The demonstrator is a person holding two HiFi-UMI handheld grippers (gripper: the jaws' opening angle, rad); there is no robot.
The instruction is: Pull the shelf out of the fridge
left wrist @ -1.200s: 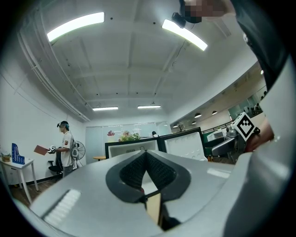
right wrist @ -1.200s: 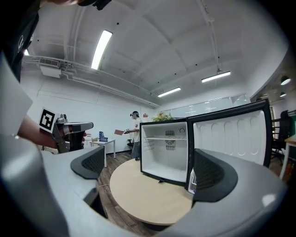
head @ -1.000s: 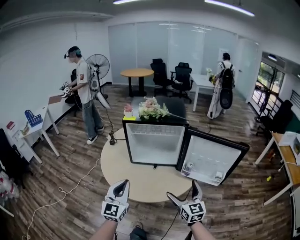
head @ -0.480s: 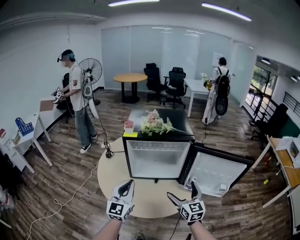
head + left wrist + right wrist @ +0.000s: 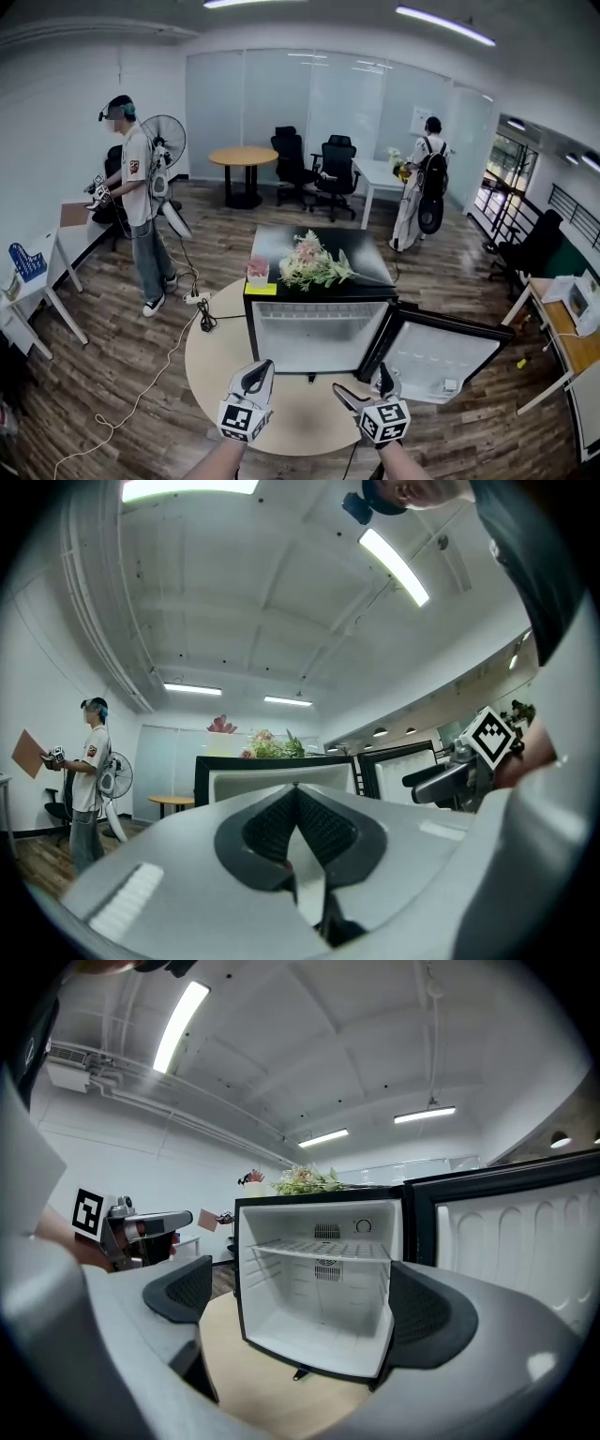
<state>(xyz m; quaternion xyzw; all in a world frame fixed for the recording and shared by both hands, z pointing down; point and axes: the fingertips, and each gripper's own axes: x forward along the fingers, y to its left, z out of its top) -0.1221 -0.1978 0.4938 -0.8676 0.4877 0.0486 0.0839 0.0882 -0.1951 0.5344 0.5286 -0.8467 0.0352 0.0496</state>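
The shelf [image 5: 323,1251] lies crosswise inside the fridge [image 5: 314,337], straight ahead of the right gripper [image 5: 364,386] (jaws apart, empty). The left gripper [image 5: 255,375] is closed.

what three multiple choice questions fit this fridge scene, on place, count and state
1. Where are the flowers? A on top of the fridge; B inside it; C on the floor.
2. How many of the wire shelf sit inside the fridge? A none; B one; C three.
3. The right gripper is: A shut on the shelf; B open, empty; C shut on the flowers.
Key: A, they lie on the fridge's black top; B, a single shelf spans the cavity; B, its jaws stand apart, short of the fridge.
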